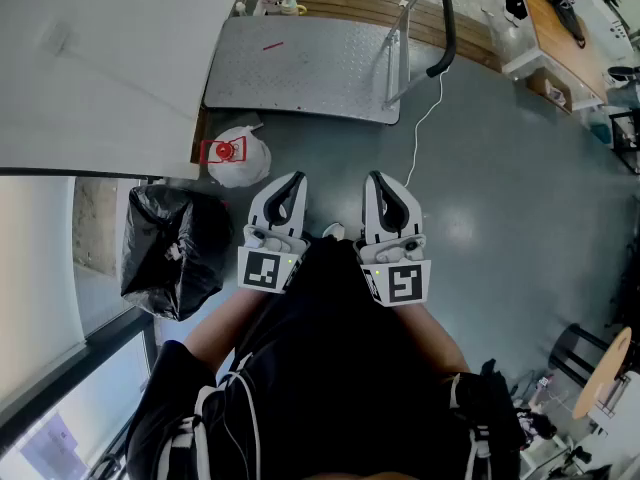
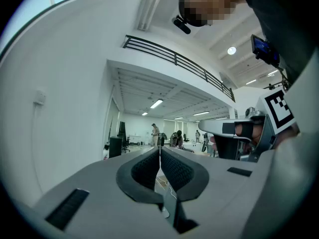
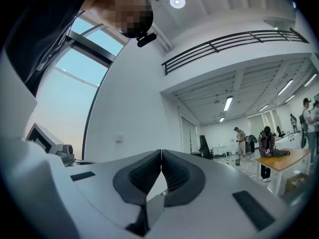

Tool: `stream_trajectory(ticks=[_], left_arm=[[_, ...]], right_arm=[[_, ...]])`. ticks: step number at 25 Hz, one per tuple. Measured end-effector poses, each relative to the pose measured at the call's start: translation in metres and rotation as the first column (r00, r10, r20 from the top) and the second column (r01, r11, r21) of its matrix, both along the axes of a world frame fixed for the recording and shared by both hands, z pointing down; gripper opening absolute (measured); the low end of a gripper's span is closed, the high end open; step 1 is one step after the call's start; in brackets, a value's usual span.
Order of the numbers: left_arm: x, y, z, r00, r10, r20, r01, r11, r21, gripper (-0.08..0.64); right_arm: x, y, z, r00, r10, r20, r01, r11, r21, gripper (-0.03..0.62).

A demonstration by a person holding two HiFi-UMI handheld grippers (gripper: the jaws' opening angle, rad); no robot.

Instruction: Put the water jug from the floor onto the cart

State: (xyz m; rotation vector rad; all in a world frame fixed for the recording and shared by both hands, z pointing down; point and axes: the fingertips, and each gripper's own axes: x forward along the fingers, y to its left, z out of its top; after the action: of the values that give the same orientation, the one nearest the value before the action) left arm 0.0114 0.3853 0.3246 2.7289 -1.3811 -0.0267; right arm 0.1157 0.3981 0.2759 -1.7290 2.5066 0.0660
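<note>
Left tongs (image 1: 296,178), right tongs (image 1: 373,177) clenched, empty (tips touching). Open both, flank white red-labelled plastic water jug (image 1: 238,158) at 11 o'clock; grey metal platform cart (image 1: 300,68) at 12.

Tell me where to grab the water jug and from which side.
Take the water jug by its red-capped neck, the narrowest part; the body looks too wide for the jaws. Come from above on the open-floor side: a black bag and a wall crowd the other.
</note>
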Motion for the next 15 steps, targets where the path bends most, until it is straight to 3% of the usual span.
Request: stream_trajectory(ticks=[15], left_arm=[[0.004, 0.025, 0.004, 1.0, -0.012, -0.002, 0.012, 1.0, -0.002, 0.023]], right_arm=[[0.01, 0.023, 0.008, 0.998, -0.018, 0.055, 0.018, 1.0, -0.014, 0.018]])
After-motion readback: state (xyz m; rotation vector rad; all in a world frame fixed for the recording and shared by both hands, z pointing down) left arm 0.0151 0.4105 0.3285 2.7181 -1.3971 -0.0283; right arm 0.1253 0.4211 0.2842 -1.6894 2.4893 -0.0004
